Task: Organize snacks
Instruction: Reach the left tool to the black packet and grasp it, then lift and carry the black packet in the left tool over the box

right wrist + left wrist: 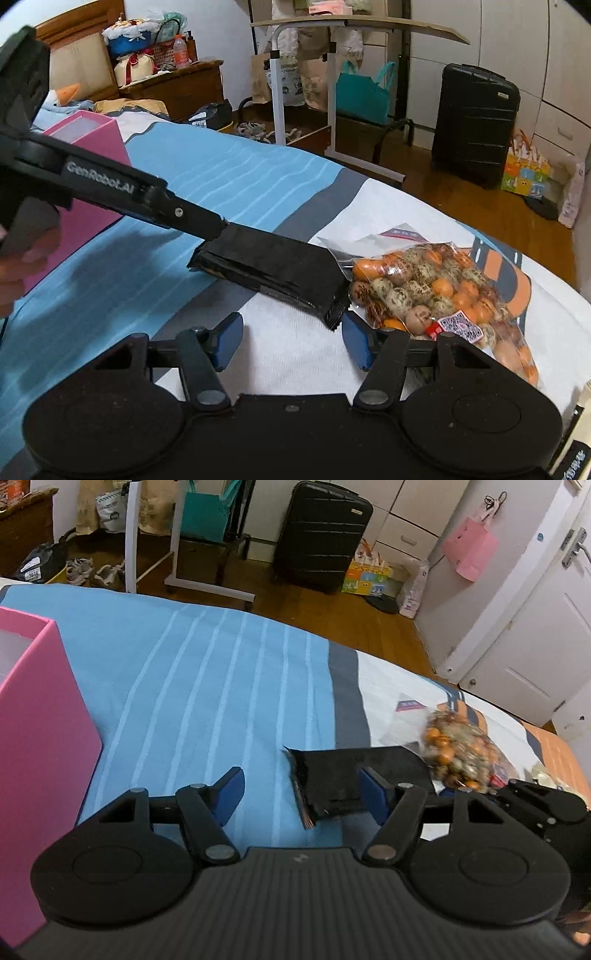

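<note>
A flat black snack packet (332,779) lies on the bed, also in the right wrist view (273,271). My left gripper (303,794) is open, its right pad against the packet's side; it shows from the side in the right wrist view (207,225) touching the packet's left end. A clear bag of orange and speckled round snacks (436,291) lies just right of the packet, also in the left wrist view (461,753). My right gripper (291,341) is open and empty, just before the packet's near corner. A pink box (40,734) stands at the left, also in the right wrist view (88,155).
The bed has a blue striped and white cover (207,686). Beyond its edge stand a white rolling table (332,85), a black suitcase (474,125) and bags on the wooden floor. A light packet (576,439) lies at the far right.
</note>
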A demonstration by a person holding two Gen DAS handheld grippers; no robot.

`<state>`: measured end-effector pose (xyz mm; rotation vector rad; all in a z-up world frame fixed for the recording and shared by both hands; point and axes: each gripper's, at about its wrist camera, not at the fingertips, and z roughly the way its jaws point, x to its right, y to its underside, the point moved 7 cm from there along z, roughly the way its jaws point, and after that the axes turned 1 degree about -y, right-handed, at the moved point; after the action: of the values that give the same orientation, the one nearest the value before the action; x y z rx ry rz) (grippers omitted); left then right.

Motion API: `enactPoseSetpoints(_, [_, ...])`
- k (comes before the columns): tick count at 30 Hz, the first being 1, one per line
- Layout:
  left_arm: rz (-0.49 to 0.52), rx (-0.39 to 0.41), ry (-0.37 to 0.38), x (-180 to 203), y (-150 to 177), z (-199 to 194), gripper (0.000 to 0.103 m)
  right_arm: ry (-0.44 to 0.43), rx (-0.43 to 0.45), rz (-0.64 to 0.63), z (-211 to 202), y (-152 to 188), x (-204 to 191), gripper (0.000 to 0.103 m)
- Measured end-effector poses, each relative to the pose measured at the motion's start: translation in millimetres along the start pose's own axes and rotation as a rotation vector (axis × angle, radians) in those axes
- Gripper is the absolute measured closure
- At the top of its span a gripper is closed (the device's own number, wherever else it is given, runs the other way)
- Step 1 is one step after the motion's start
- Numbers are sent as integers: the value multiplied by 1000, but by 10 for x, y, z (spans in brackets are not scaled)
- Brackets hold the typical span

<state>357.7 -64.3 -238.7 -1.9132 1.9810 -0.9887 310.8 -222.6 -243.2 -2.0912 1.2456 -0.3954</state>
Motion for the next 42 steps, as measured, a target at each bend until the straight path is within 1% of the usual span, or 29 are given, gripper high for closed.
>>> enactPoseSetpoints(2, [-15,-15,23,6,-14,63,48,0,9,16,24,-9,9,39])
enactPoseSetpoints(3, [-24,-23,52,22,-17,95,51,4,11,19,41,-12,9,39])
enactPoseSetpoints(5, [-36,-52,98,48,20,165,62,19,8,10,72,-20,-17,39])
enactPoseSetpoints(6, [-40,-72,100,51,58,208,64,30,5,0,92,-31,-40,39])
enactPoseSetpoints(10, [-65,-76,111,47,93,213,66,64,1,-20,108,-38,-100,44])
enactPoseSetpoints(14, [-59,-118,99,86,118,136,66,74,-3,-19,67,-43,-171,45])
enactPoseSetpoints(17, [-100,-161,59,43,150,56,66,44,4,-38,-8,33,-298,45])
enactPoseSetpoints(21, [-98,-173,32,25,235,-26,66,33,-8,-83,-90,145,-478,43])
enactPoseSetpoints(23, [-111,-186,43,3,258,-2,66,49,-11,-87,-100,169,-484,39])
enactPoseSetpoints(25, [-129,-190,50,-28,273,23,67,50,-22,-46,-100,162,-444,39])
enactPoseSetpoints(27, [-126,-192,61,-46,287,34,67,46,-31,-31,-102,138,-406,35])
enactPoseSetpoints(28, [-122,-194,68,-51,285,38,67,58,-32,-43,-94,124,-393,30])
enactPoseSetpoints(29, [-128,-197,76,-63,283,44,67,67,-38,-65,-74,111,-383,29])
enactPoseSetpoints(31, [-144,-203,92,-87,282,55,67,43,-46,-113,-14,99,-408,29])
enactPoseSetpoints(32, [-145,-205,96,-89,281,55,68,28,-39,-117,10,94,-420,27])
enactPoseSetpoints(33, [-145,-208,100,-90,281,55,68,21,-40,-116,42,94,-434,27])
enactPoseSetpoints(35, [-143,-217,106,-78,286,35,68,33,-25,-115,75,77,-465,28])
enactPoseSetpoints(38, [-115,-240,117,-25,317,-14,68,60,-16,-59,44,68,-484,32])
enactPoseSetpoints(39, [-107,-241,115,-14,327,-40,67,60,-19,-50,21,75,-501,32])
enactPoseSetpoints(41, [-85,-238,122,18,346,-110,61,58,-19,-39,-19,91,-548,32])
enactPoseSetpoints(42, [-76,-241,128,30,356,-134,60,60,-24,-29,-37,107,-564,32])
